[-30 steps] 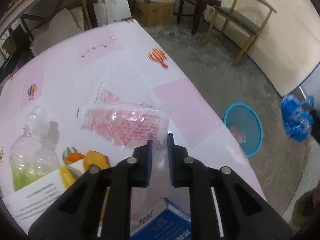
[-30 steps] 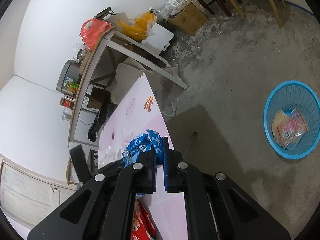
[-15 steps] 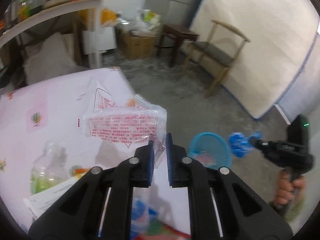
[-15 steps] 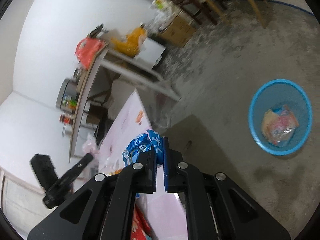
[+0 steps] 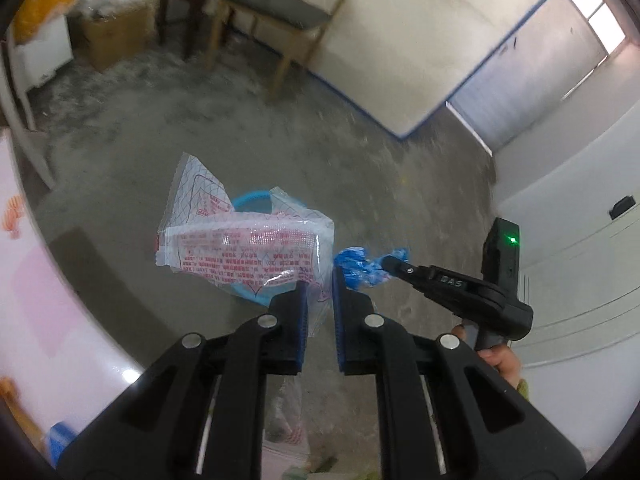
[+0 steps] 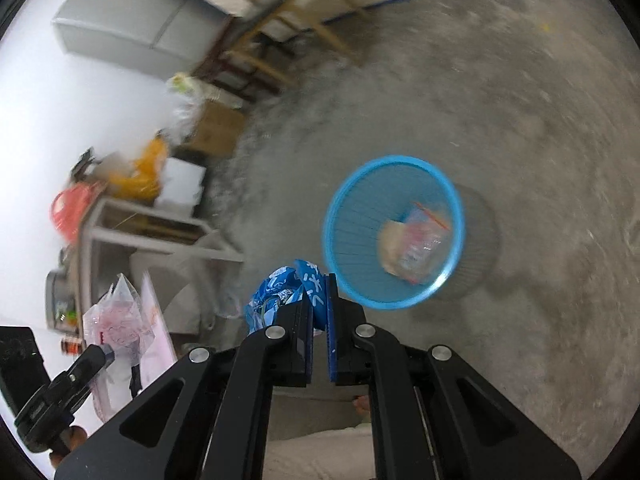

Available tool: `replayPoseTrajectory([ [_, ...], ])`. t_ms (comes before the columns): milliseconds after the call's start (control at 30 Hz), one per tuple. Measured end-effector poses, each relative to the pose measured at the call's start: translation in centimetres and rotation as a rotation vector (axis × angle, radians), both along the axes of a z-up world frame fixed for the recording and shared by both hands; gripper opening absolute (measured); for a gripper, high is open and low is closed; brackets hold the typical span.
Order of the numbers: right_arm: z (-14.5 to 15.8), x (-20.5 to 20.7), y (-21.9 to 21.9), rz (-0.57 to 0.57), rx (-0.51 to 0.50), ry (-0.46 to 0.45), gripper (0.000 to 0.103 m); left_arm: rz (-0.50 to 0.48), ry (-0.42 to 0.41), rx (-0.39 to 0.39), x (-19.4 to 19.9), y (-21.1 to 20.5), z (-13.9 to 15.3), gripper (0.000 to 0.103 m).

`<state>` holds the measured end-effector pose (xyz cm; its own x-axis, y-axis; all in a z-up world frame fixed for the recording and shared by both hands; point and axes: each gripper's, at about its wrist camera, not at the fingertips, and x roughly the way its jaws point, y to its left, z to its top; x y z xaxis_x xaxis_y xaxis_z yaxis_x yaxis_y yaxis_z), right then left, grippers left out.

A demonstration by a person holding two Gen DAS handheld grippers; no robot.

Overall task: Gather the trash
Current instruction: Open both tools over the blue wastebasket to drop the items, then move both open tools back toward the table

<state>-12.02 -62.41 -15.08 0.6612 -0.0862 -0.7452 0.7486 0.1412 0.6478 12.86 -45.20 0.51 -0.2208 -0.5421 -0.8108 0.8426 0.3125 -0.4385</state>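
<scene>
1. While both hands hang over the grey floor (image 6: pixel 520 120), the left tool (image 5: pixel 319 296) is nearly closed, its blue pads pinching one corner of a clear wrapper (image 5: pixel 244 240).
2. In the left wrist view the clear wrapper's long axis runs roughly across the picture, fanning out to the left from the pinched corner, with one pointed flap sticking up and to the left.
3. It is crinkled, see-through plastic printed with red text and a red diamond grid; its edges are zigzag-cut.
4. Through and behind it shows part of the rim of a blue basket (image 6: pixel 394 232), which stands on the floor.
5. The right tool (image 6: pixel 320 300) is clamped shut on a blue wrapper (image 6: pixel 286 288).
6. The blue wrapper is scrunched into a wad, bright blue with white lettering; it bulges up and to the left of the pads in the right wrist view, with no clear long axis.
7. In that view it hangs just beside the near-left rim of the blue basket, above the floor rather than over the opening.
8. The basket is a mesh bin already holding a tan packet and a pinkish clear bag.
9. The pink-patterned surface (image 5: pixel 60 320) lies at the left edge of the left wrist view, well apart from the basket.
</scene>
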Motion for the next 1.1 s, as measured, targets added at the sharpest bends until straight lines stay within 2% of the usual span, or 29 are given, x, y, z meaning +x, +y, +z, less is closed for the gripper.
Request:
replayPoseTrajectory([
  [133,-2.9,-0.3,-2.4,-0.056,0.037,0.036,0.006,-0.010,0.009,0.058,-0.9,-5.1,-2.8,0.012],
  [200,-4.2,0.0,-3.9,-0.073,0.049,0.037,0.008,-0.012,-0.003,0.064,-1.1,-7.1,-3.4,0.018],
  [233,-5.1,0.2,-4.8,-0.087,0.055,0.044,0.010,-0.004,-0.023,0.075,-1.1,-8.3,-4.0,0.029],
  [267,-5.8,0.5,-5.3,-0.093,0.057,0.041,0.021,0.020,-0.049,0.092,-1.0,-9.2,-4.6,0.052],
  [300,-6.5,0.7,-5.8,-0.094,0.056,0.041,0.036,0.053,-0.067,0.102,-0.9,-9.7,-5.3,0.062],
  [333,-7.2,0.6,-6.3,-0.107,0.055,0.058,0.040,0.080,-0.080,0.104,-0.7,-10.2,-5.6,0.064],
  [500,-10.3,-0.8,-6.2,-0.138,0.100,0.066,0.042,0.093,-0.065,0.074,-0.2,-10.6,-5.6,0.065],
  [667,-10.4,-1.9,-4.5,-0.114,0.085,0.060,0.042,0.107,-0.112,0.041,-0.2,-8.6,-4.0,0.066],
  [900,-7.1,-4.0,-0.8,-0.060,0.013,0.032,0.053,0.118,-0.148,-0.045,-0.8,-3.0,0.7,0.067],
  [1100,-1.9,-2.7,3.0,0.075,-0.079,-0.001,0.066,0.101,-0.236,-0.126,-3.0,5.5,5.3,0.074],
])
